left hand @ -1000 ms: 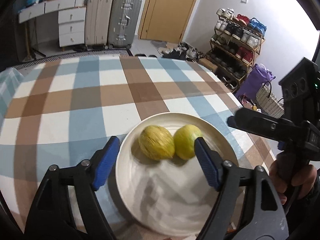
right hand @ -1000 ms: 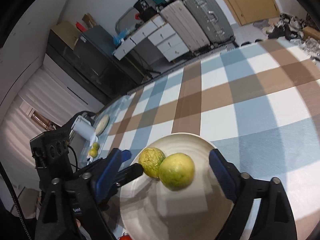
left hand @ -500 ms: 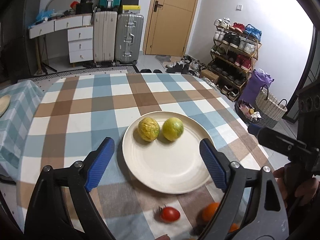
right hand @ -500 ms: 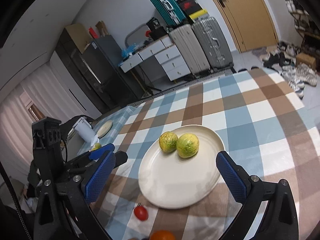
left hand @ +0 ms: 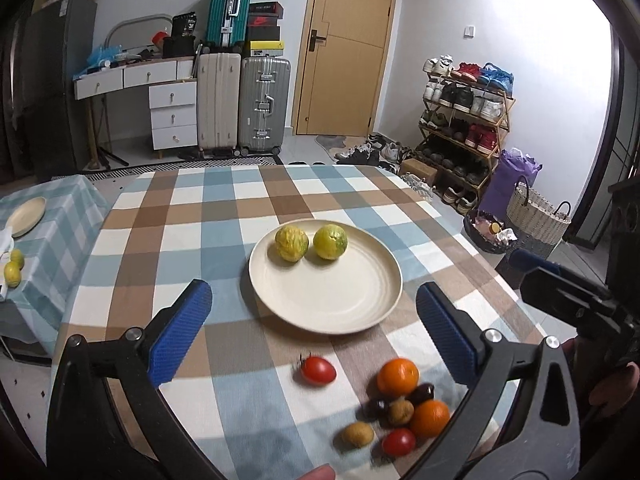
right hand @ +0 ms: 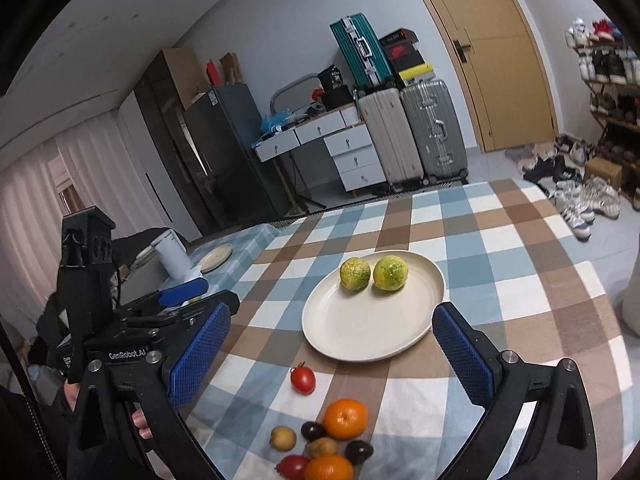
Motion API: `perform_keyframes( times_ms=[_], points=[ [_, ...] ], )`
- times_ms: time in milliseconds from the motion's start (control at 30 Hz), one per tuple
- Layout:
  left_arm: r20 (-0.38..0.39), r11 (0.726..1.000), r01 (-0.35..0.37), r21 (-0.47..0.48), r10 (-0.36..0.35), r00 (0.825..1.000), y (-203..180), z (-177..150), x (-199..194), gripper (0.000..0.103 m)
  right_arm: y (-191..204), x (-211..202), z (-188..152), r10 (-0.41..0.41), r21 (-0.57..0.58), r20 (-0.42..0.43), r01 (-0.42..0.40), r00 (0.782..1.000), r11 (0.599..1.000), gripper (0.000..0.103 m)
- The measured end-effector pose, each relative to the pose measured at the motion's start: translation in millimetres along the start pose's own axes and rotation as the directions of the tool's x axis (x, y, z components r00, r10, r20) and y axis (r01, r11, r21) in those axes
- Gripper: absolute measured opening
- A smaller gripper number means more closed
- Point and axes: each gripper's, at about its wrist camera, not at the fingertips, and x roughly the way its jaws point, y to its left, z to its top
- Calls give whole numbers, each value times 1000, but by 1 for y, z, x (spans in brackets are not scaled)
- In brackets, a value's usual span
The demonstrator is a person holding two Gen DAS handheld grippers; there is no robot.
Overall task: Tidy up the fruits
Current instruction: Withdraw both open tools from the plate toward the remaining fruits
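Note:
A cream plate (left hand: 352, 300) (right hand: 360, 332) on the checked tablecloth holds two yellow-green fruits (left hand: 292, 243) (left hand: 330, 241) at its far edge. Near the front edge lie a loose tomato (left hand: 318, 370) (right hand: 303, 379) and a cluster of two oranges (left hand: 398, 377) (right hand: 345, 418), dark fruits, brown fruits and another tomato (left hand: 399, 442). My left gripper (left hand: 314, 334) is open and empty, above the near rim of the plate. My right gripper (right hand: 330, 354) is open and empty, likewise back from the plate. The left gripper shows at the left of the right wrist view (right hand: 182, 294).
A side table at the left carries a small plate (left hand: 26, 216), yellow fruits (left hand: 12, 272) and a white cup (right hand: 172, 256). The round table's edge (left hand: 500, 264) drops off to the right. Suitcases, drawers and a shoe rack stand behind.
Both grippers have drawn back and up from the plate. The two fruits stay on the plate. The tomato and the fruit cluster at the front edge have come into view.

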Motion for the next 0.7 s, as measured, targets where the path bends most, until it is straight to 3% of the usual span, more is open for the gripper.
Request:
perform_keyframes(
  times_ms=[333,700],
  points=[
    [-52,1000,19,-22,-20,998,-1,-37,-15,102,19,-20,-30,-43,-53,-6,42,999,998,103],
    [-207,995,76,-61,-87,975,6,-82,27,102,25,-15,-70,-94,-107,-66,87,993,991,103]
  ],
)
